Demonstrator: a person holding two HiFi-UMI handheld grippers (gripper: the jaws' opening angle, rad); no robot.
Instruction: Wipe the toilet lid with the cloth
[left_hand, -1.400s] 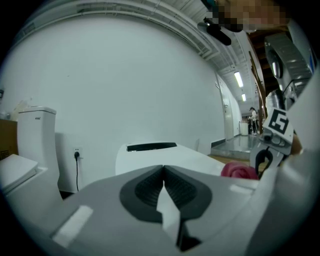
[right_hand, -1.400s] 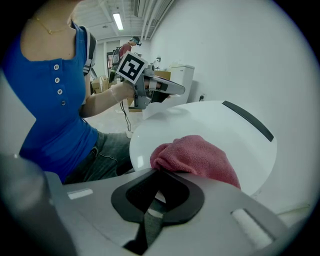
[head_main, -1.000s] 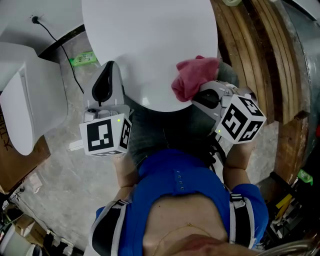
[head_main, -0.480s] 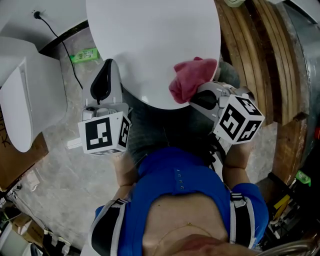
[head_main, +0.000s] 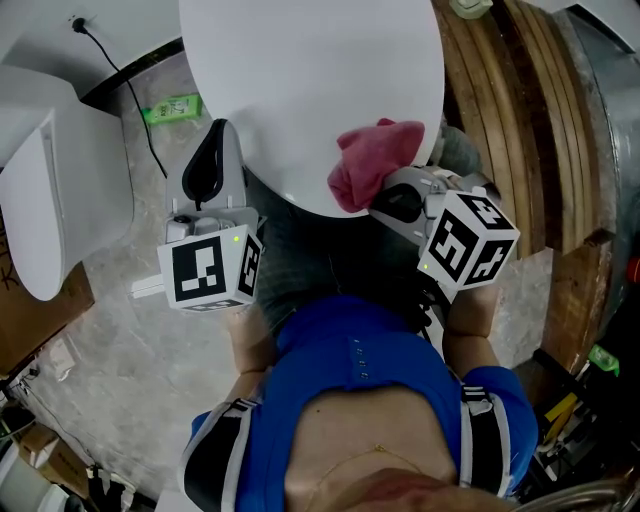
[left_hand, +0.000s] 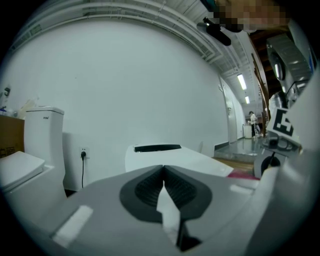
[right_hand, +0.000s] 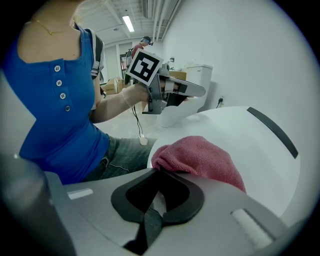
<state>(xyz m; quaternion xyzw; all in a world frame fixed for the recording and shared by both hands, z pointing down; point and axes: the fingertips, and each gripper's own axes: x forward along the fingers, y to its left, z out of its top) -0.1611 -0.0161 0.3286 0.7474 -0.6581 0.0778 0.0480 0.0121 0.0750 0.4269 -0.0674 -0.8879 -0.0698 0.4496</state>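
Bright, even indoor light; shadows soft. A ceiling tube light (right_hand: 129, 23) glows at upper left. Gripper views bend strongly, with black corners and blurred near foreground.

My left grey two-jaw gripper (head_main: 218, 140) points straight ahead, its jaws pressed together with nothing between them. My right grey two-jaw gripper (head_main: 378, 197) angles inward to my left, its jaws pinched on a fold of the crumpled pink terry cloth (head_main: 372, 158). My forearms (head_main: 248, 345) are tucked close.
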